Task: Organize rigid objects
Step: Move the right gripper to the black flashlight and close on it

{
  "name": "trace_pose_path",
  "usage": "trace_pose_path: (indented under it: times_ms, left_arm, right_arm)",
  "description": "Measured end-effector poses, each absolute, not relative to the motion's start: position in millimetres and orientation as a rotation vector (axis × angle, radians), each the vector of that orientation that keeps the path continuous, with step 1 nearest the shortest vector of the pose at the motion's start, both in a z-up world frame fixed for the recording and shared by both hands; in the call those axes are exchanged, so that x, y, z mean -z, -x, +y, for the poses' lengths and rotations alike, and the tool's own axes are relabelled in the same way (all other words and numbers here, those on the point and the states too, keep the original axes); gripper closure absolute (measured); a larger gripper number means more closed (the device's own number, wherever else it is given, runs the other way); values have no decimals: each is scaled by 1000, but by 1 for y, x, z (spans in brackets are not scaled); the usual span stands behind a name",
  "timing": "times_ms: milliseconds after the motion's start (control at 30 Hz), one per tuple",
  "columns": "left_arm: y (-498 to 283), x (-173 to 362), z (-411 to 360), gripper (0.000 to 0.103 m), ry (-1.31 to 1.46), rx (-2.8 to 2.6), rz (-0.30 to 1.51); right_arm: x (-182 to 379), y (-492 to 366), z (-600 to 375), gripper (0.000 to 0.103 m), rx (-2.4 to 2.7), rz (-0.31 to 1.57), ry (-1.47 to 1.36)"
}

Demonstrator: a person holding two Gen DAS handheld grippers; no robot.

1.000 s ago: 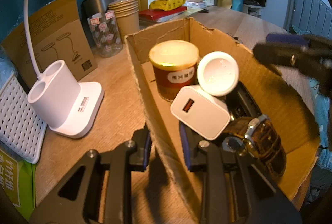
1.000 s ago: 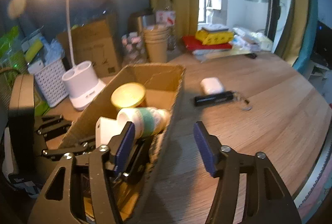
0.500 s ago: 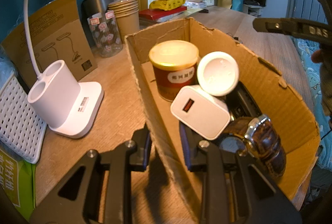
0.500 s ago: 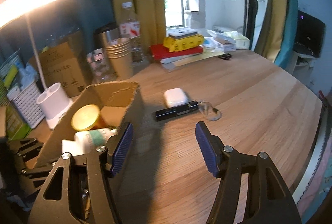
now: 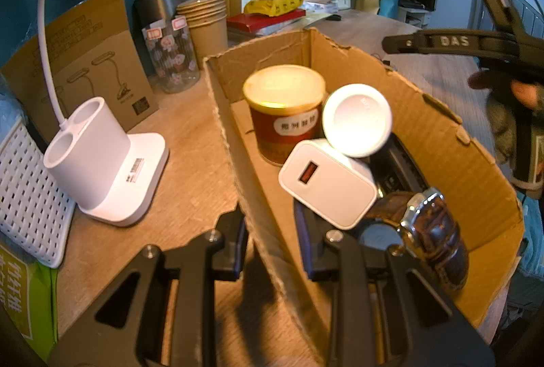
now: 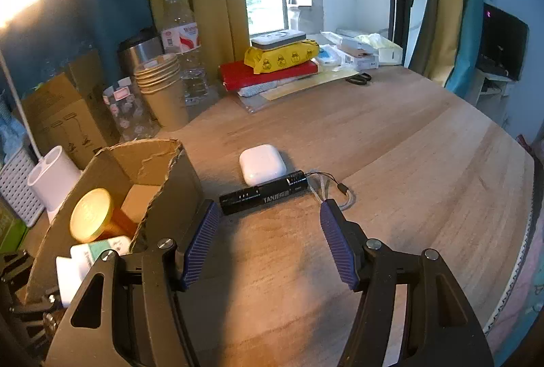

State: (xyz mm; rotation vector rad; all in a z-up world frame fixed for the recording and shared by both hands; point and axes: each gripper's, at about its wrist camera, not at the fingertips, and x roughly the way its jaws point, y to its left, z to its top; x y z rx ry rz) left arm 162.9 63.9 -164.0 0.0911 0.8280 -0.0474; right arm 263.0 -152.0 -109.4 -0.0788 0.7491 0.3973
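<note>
Left gripper (image 5: 272, 231): fingers clamped on near wall of cardboard box (image 5: 476, 163). Right gripper (image 6: 268, 241): fingers parted, nothing between them, above the surface (image 6: 408, 146); black stick (image 6: 263, 193) and white case (image 6: 261, 163) lie just ahead.

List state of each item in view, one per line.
Cardboard box: open-topped, wall pinched by left claw.
Right claw: open, empty, above table.
Red tin: upright in box, lidded.
White charger: in box, tilted.
Watch: in box.
Black stick: lying on table.
Earbud case: on table, closed.
</note>
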Motion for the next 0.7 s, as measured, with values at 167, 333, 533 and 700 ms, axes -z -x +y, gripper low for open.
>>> trace_pose_path:
  times_ms: [167,333,533,700]
  left_arm:
    - [-163,164,64,76,-91,48,828]
    - [-163,164,64,76,-91,48,828]
    - [-163,164,64,76,-91,48,828]
    - [-163,164,64,76,-91,48,828]
  right_arm:
    - [115,-277,-144,37,-402,767,79]
    - [120,-289,-138,37,-393,788,80]
    - [131,-303,-126,37,-406,827,107]
    - [142,-317,-125,37,-398,874,98]
